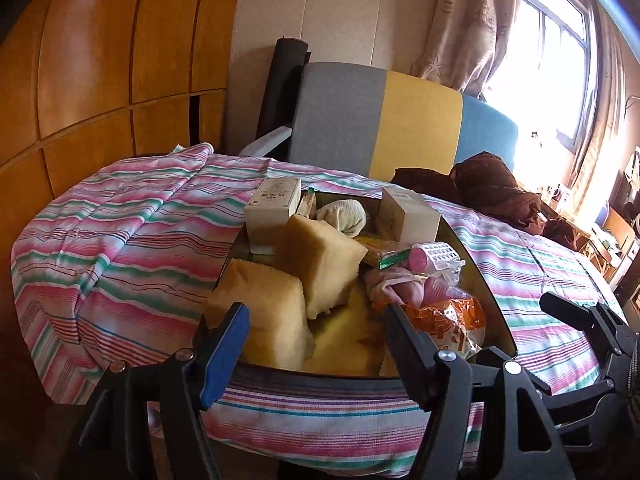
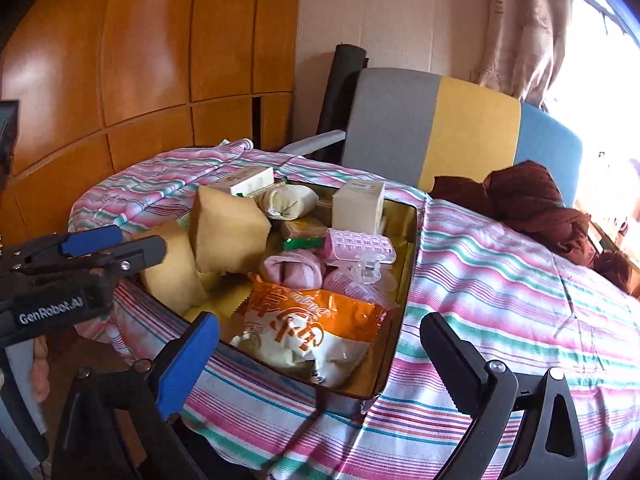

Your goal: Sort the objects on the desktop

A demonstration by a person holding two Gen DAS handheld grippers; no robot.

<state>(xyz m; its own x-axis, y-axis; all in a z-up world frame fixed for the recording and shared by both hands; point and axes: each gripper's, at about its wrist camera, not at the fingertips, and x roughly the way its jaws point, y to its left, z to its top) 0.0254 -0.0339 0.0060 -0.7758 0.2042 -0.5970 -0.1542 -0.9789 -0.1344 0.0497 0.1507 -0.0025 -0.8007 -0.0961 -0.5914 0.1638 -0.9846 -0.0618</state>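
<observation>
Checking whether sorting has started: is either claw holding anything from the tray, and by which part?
Nothing is held. The left claw and the right claw are both open and empty, at the near edge of the tray.

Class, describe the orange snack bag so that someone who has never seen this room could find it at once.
Start at the table under the striped cloth and find the shallow gold tray on it. The orange snack bag lies at the tray's near end, in front of the rolled pink socks. It alone is shiny orange and white plastic with printed lettering; its neighbours are cloth, sponge or cardboard.
</observation>
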